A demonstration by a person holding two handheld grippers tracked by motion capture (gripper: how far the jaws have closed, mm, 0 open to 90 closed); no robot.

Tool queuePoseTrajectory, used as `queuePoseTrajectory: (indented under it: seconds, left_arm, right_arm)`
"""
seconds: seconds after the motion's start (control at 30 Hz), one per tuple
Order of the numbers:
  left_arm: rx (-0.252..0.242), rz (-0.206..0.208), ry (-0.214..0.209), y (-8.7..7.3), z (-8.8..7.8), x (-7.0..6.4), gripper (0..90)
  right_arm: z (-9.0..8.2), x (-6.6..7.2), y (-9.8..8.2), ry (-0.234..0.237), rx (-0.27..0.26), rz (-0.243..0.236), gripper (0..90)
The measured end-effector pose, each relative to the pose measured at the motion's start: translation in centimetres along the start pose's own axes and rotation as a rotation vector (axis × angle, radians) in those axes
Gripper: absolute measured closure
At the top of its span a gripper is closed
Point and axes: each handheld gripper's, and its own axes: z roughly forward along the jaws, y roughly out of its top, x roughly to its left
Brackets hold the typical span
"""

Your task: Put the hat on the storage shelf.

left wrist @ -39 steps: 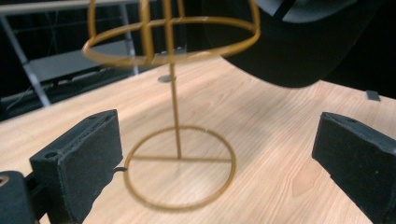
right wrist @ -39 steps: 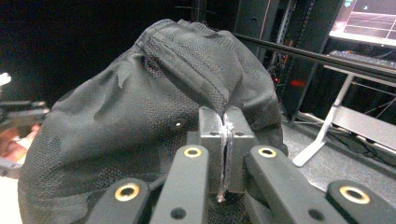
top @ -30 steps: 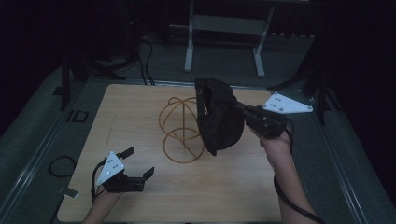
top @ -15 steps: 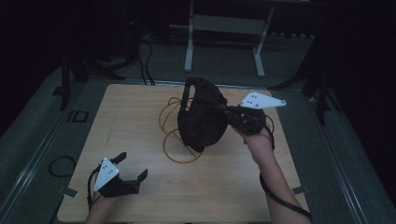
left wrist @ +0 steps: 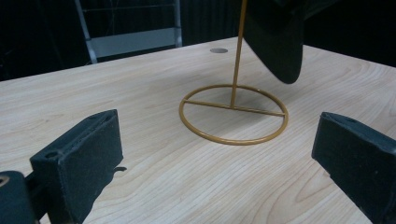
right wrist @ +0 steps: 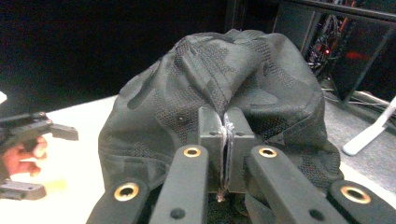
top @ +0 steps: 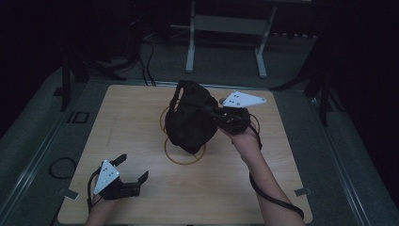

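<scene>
Right gripper (top: 217, 114) clamped on black camouflage-mesh cap (top: 190, 118), held over gold wire stand (top: 184, 151), perhaps touching it, left gripper (top: 133, 170) jaws spread apart, empty, above light wooden table (top: 131, 113).

Our grippers (top: 123, 175) (top: 221, 117) are black, each topped by a grey three-cornered plate; brass-ringed screws mark the right one's arms; forearms bare.

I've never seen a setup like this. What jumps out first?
A crumpled black fabric cap hangs mid-table, pinched in the right claw above a gold wire stand on the pale wooden table. Near the table's front left corner, the left claw waits open.
</scene>
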Motion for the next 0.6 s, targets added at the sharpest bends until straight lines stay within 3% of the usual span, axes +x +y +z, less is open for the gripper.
queuePoseTrajectory:
  seconds: [0.33, 0.6]
  left_arm:
    - [-0.005, -0.003, -0.010, 0.0, 0.0, -0.1, 2.4]
    - [-0.008, -0.008, -0.009, -0.1, -0.1, 0.0, 2.3]
  right_arm:
    - [1.3, 0.1, 0.0, 0.007, 0.017, 0.008, 87.0]
    - [2.3, 0.6, -0.2, 0.019, 0.022, -0.001, 79.2]
